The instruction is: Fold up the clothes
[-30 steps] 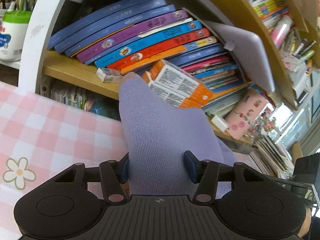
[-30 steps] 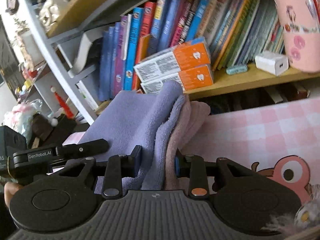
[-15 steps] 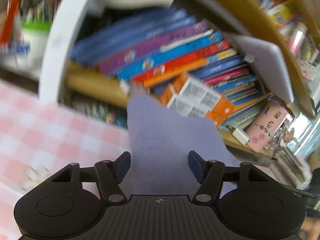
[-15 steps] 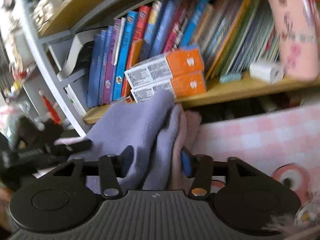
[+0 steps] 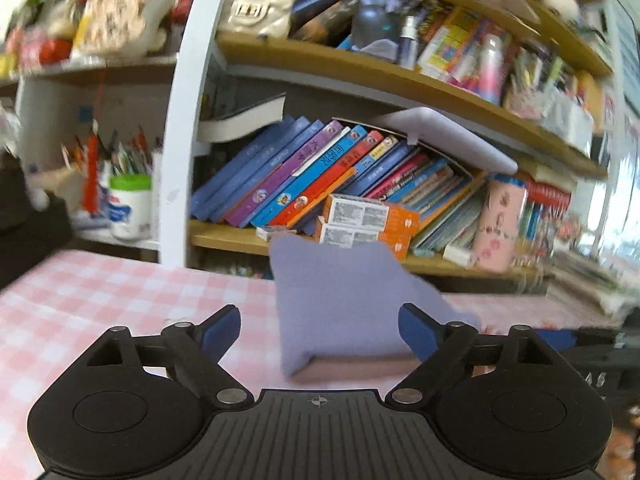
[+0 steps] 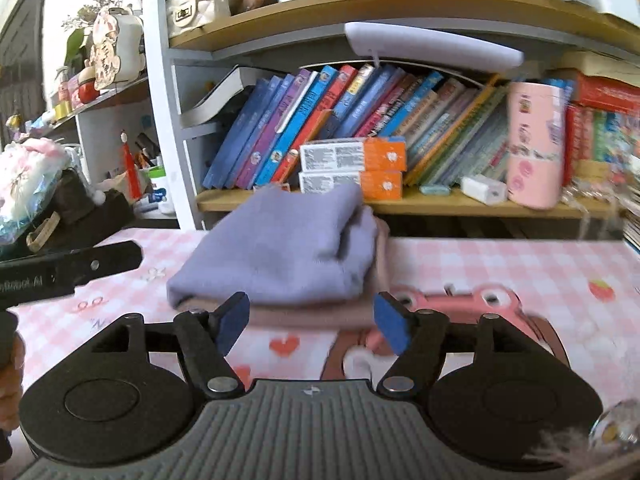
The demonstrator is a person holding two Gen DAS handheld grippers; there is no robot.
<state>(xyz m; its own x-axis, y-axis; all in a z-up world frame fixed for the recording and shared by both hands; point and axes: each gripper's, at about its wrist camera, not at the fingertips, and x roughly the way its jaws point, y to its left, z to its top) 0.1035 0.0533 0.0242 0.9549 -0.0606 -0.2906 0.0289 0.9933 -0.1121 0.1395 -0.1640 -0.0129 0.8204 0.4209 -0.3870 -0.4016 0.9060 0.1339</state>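
Observation:
A folded lavender garment [image 5: 340,300] lies on the pink checked tablecloth [image 5: 100,292], on top of a folded dusty-pink layer [image 5: 352,368]. My left gripper [image 5: 320,330] is open, its blue pads on either side of the pile's near edge and apart from the cloth. In the right wrist view the same lavender garment [image 6: 280,252] rests on the pink layer [image 6: 312,316]. My right gripper [image 6: 310,322] is open just in front of the pile. The left gripper's black finger [image 6: 80,266] shows at the left.
A bookshelf [image 6: 400,204] stands right behind the table, with leaning books [image 6: 304,120], two orange boxes [image 6: 352,168] and a pink tumbler [image 6: 534,144]. A pen cup [image 5: 130,204] and clutter fill the left shelves. The tablecloth has a pink cartoon print [image 6: 460,320].
Both grippers have opened and let go of the folded garment. It now lies on the table, and both grippers have drawn back from it.

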